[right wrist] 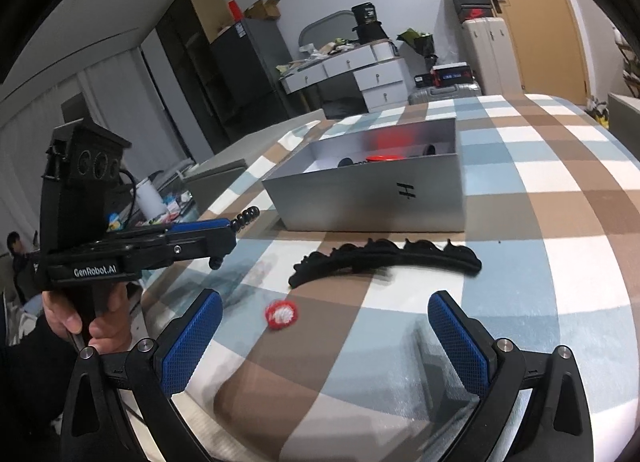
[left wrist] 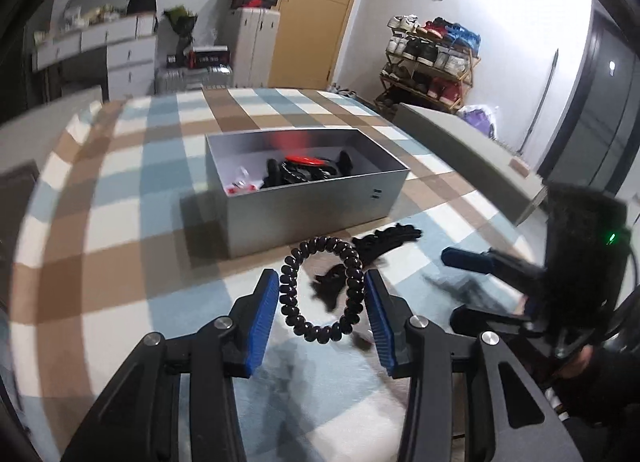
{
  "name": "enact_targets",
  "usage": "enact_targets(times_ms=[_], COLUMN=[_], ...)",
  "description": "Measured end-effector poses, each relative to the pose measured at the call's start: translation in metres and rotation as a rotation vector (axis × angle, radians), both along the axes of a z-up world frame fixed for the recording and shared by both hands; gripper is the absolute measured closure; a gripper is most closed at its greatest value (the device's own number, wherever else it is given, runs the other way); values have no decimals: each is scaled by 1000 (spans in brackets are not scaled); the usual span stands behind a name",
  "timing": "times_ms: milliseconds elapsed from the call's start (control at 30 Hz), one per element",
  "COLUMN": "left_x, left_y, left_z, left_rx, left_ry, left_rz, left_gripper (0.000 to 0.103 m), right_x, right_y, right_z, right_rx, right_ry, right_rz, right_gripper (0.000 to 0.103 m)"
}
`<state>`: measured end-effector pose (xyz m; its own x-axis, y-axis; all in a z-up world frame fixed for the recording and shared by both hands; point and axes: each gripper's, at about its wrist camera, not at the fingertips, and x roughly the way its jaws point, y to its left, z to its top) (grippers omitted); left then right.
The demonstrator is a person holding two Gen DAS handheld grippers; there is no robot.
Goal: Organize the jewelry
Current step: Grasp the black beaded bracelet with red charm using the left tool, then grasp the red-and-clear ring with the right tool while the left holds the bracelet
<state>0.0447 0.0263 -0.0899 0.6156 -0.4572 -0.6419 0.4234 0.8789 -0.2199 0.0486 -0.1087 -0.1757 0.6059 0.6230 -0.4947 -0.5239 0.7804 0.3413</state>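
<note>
The left fingers hold a black coil hair tie. The blue pads sit on its two sides and it hangs up off the cloth. In the right view the tie pokes out past the tip of the left fingers, so the hold looks thin.

The right fingers are wide apart and hold nothing. They hang low over the surface, which has a checked cloth on it.

Just in front of the right fingers lies a small red and white thing. It is too blurry to name. A bit farther on lies a long black wavy hair clip. Behind that stands the grey box. It has no lid on. Some black things and a red thing are already inside.

I think the step now is to carry the tie to the box and drop it in. To do it well, the left hand should go slow and keep the squeeze the same. It should lift high enough to pass the near wall. The fingers should open only when the tie is right over the inside. The tie is springy and may bounce, so let go low.
</note>
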Motion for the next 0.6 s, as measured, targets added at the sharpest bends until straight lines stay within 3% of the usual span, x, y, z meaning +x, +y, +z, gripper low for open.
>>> enact_targets(times_ms=[267, 400, 600], left_x=[-8, -16, -24], left_y=[30, 38, 52], left_z=[7, 10, 11], left_rx=[-30, 41, 16], left_ry=[-46, -75, -64], left_rz=[117, 198, 238], left_gripper=[65, 65, 65], right_x=[5, 2, 0], right_y=[36, 55, 78], right_z=[2, -3, -12], right_rx=[-86, -143, -261], right_ry=[19, 3, -9], right_rz=[121, 144, 149], right_gripper=[0, 1, 24])
